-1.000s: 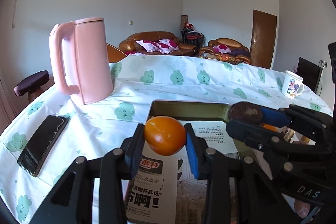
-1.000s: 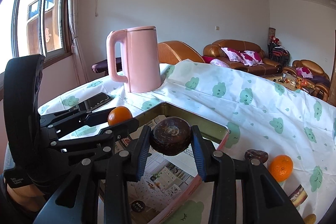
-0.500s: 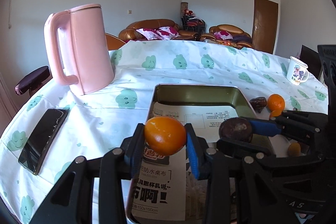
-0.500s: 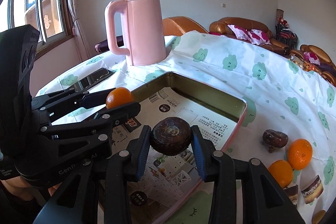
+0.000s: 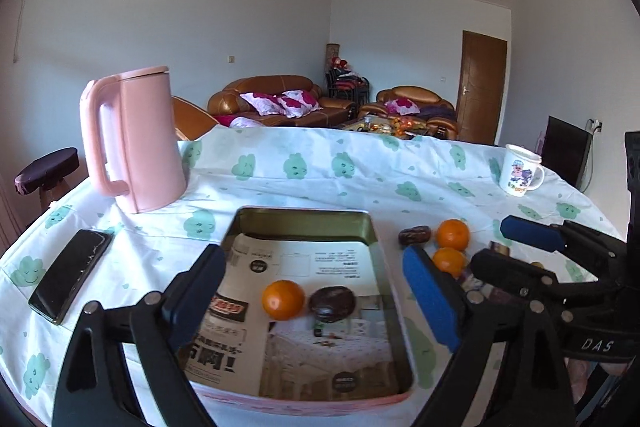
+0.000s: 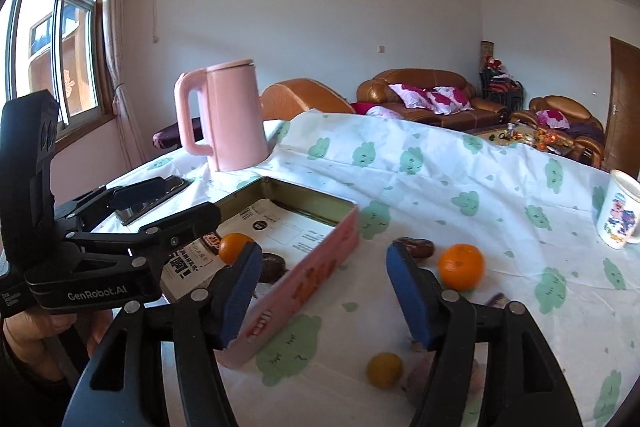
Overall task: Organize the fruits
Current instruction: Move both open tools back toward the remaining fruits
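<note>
Now both sets of jaws gape wide and empty: left gripper [image 5: 316, 291] over the tin [image 5: 372, 227], where an orange [image 5: 283, 299] and dark fruit [image 5: 333, 303] sit; right gripper [image 6: 324, 291] faces loose fruit [image 6: 460, 266] on the cloth [image 6: 440, 187]. Next grab, I'd say: close around one squarely.

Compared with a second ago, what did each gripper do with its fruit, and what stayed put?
Both let go. The left gripper released its orange and the right gripper its dark brown fruit; both now lie side by side in the tray, and both grippers are open and pulled back. Kettle, phone, mug and loose fruit on the cloth are unchanged.
</note>
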`<state>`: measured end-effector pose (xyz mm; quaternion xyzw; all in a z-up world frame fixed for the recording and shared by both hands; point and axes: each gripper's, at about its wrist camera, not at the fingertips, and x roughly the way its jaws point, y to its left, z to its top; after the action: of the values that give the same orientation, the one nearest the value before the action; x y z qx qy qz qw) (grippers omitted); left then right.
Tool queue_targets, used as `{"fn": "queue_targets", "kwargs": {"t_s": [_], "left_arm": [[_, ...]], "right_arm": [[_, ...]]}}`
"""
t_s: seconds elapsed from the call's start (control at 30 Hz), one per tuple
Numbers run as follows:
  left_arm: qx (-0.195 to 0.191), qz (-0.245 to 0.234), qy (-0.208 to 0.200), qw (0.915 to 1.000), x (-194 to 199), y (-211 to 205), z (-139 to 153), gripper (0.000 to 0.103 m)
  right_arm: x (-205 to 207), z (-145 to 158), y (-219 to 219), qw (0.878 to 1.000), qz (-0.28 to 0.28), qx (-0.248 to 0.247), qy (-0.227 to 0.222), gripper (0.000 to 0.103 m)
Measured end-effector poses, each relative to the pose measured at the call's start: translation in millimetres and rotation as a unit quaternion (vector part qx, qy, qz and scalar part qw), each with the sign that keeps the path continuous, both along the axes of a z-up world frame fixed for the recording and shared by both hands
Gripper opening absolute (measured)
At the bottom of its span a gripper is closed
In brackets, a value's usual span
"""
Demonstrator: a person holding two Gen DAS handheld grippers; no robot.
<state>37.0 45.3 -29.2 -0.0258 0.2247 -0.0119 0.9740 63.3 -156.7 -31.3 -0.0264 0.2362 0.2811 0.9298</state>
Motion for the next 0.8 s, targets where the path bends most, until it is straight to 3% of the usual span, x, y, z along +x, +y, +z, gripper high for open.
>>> {"fn": "queue_targets", "kwargs": {"t_s": [0.13,0.3,0.43,0.57,0.63,0.8], "left_arm": [[0.004,-0.052,0.01,0.9986,4.9,-47.2,-5.3,0.092],[0.007,-0.109,0.047,0.9929,16.4,-99.3,-21.0,0.092],[0.014,-0.138,0.071,0.9877,23.6,-127.5,-31.1,0.088],[0.015,-0.157,0.088,0.9835,30.1,-142.3,-37.0,0.077],[0.014,-0.171,0.098,0.9803,33.0,-148.2,-40.3,0.067],[0.023,-0.187,0.121,0.9747,38.3,-161.2,-50.9,0.06]], "right_arm": [[1.3,-8.3,-51.7,0.995,-0.09,-0.04,0.005,0.067],[17.2,-30.5,-105.0,0.986,-0.151,-0.044,0.061,0.067],[28.5,-44.0,-117.5,0.983,-0.155,-0.043,0.094,0.067],[33.3,-54.2,-118.6,0.982,-0.148,-0.042,0.112,0.047],[34.8,-55.1,-117.3,0.982,-0.144,-0.044,0.117,0.046],[45.4,-63.0,-116.5,0.98,-0.121,-0.042,0.153,0.041]]}}
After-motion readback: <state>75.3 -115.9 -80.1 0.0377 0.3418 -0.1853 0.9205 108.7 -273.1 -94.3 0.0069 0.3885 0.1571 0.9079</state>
